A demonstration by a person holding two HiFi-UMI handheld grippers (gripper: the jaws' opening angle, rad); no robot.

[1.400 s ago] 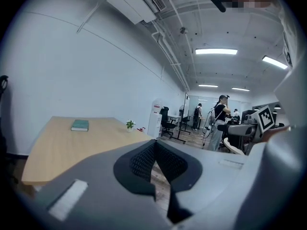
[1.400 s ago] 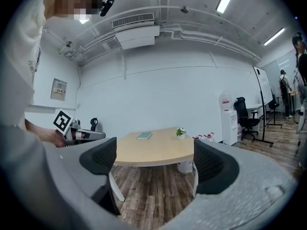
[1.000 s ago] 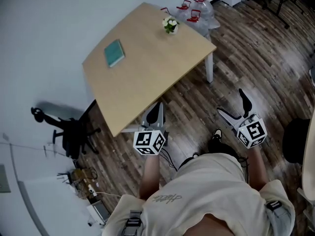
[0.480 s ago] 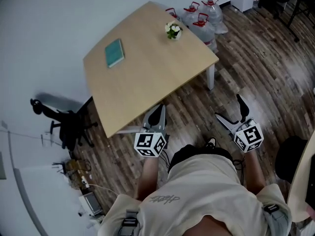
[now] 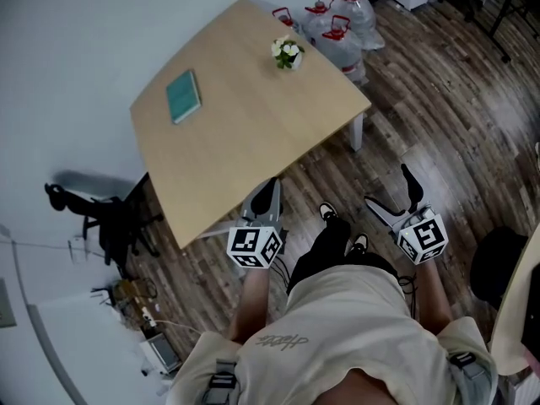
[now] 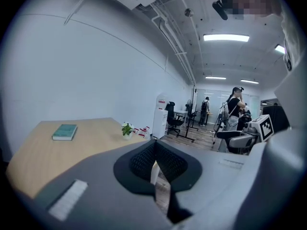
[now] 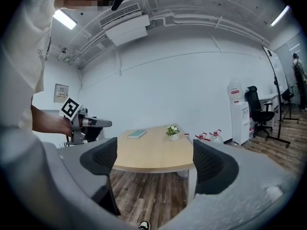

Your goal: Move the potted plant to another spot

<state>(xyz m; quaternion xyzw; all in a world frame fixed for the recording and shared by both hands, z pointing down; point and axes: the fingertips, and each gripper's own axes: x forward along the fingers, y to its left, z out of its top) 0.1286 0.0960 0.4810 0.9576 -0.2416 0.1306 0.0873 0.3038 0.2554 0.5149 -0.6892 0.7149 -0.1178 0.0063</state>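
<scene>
Left claw is riding shut and empty; right claw is gaping wide, nothing between its jaws. Person is stepping forward, a shoe newly showing ahead. Potted plant is sitting untouched near the table's far edge, well apart. The approach is likely only beginning.

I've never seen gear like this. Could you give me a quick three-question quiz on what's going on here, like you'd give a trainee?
1. True or false: the right gripper is holding the potted plant.
2. The left gripper's jaws are: A) together, with nothing held; B) wide apart; C) clamped on the plant.
3. Fill in: the wooden table also carries a teal ____, lying apart from the plant.

Key: 1 false, its jaws stand apart and empty, and the plant sits on the table. 2 A. 3 book.
</scene>
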